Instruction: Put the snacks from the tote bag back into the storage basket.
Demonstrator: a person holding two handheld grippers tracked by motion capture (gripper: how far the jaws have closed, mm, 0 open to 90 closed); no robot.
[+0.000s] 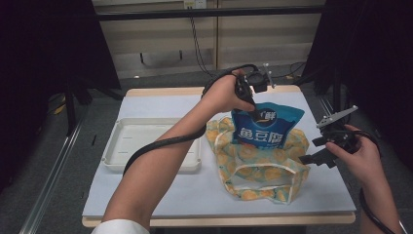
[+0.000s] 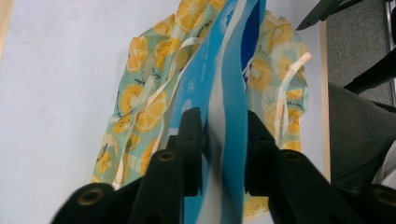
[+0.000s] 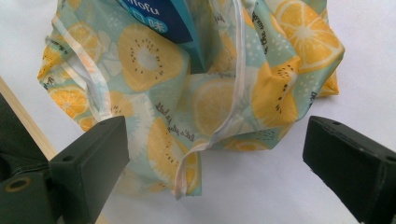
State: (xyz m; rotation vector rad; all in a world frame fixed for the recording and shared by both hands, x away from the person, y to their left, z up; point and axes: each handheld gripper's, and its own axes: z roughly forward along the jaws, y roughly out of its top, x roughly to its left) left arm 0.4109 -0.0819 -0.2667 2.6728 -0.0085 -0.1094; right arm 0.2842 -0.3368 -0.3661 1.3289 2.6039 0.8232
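Note:
A blue snack packet (image 1: 264, 127) with white print hangs upright from its top edge, its lower end inside a fruit-print cloth bag (image 1: 258, 168) on the white table mat. My left gripper (image 1: 254, 111) is shut on the packet's top; in the left gripper view the packet (image 2: 224, 140) runs between the two black jaws, above the bag (image 2: 140, 112). My right gripper (image 1: 315, 152) is open at the bag's right side, just off the cloth. In the right gripper view the bag (image 3: 205, 102) and the packet's corner (image 3: 159, 21) lie ahead of the wide-apart jaws.
A white tray (image 1: 153, 146) sits on the mat to the left of the bag. The table's wooden right edge (image 1: 336, 146) runs below my right hand. Dark stands and curtains flank the table on both sides.

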